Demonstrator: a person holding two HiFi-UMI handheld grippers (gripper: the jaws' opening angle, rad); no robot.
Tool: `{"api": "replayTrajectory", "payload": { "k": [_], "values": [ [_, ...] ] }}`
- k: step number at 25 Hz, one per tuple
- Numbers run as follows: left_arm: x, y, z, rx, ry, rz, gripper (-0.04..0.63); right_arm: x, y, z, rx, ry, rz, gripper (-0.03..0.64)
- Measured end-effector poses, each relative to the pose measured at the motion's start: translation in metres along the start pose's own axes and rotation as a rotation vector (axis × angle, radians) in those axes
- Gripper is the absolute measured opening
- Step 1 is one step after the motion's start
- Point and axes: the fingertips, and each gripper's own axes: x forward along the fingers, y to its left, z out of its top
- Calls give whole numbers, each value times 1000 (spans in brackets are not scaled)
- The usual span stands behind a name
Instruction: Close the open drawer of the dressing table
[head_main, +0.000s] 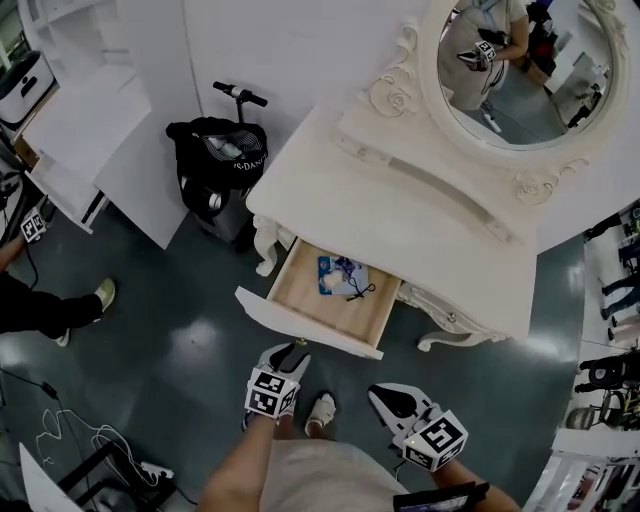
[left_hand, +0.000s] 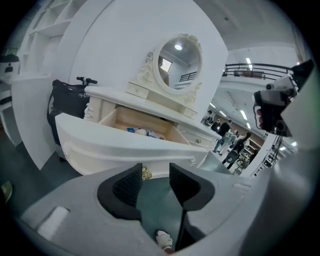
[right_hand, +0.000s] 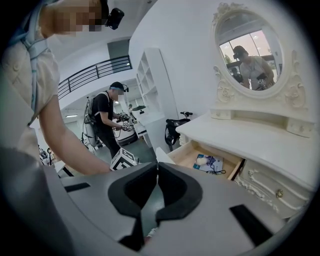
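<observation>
The white dressing table (head_main: 420, 215) with its oval mirror (head_main: 525, 70) has one drawer (head_main: 330, 290) pulled out, its wooden inside holding a blue packet (head_main: 343, 275) and a dark cord. The white drawer front (head_main: 305, 322) faces me. My left gripper (head_main: 289, 352) hangs just before that front, jaws open with nothing between them. In the left gripper view, my left gripper (left_hand: 156, 171) points at the lower edge of the drawer front (left_hand: 120, 145), and a brass knob (left_hand: 146, 174) shows beside the left jaw. My right gripper (head_main: 382, 396) (right_hand: 156, 167) is shut and empty, back from the table.
A black bag on a scooter (head_main: 220, 150) stands left of the table against a white partition (head_main: 130, 150). Another person's leg and shoe (head_main: 60, 312) are at the far left, with cables (head_main: 70, 430) on the floor. My own shoe (head_main: 320, 410) is below the drawer.
</observation>
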Motion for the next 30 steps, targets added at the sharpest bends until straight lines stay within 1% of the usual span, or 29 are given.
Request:
{"api": "replayTrajectory", "payload": {
  "k": [5,9,20,22,30],
  "values": [
    [12,6,-1,11,21,11,156,2,-7,-1,13,7,-15,17],
    [21,9,-4,15,47,13,156,5,-9,-4,22,13,-9,17],
    [39,22,-19,27,163,62,153,16,-13,-10,35,40,2,17],
    [41,24,-22,34,186,67,138,18,-16,-10,36,44,-1,17],
    [46,27,-17,27,188,44,126,21,-23,-10,58,50,-16,17]
  ]
}}
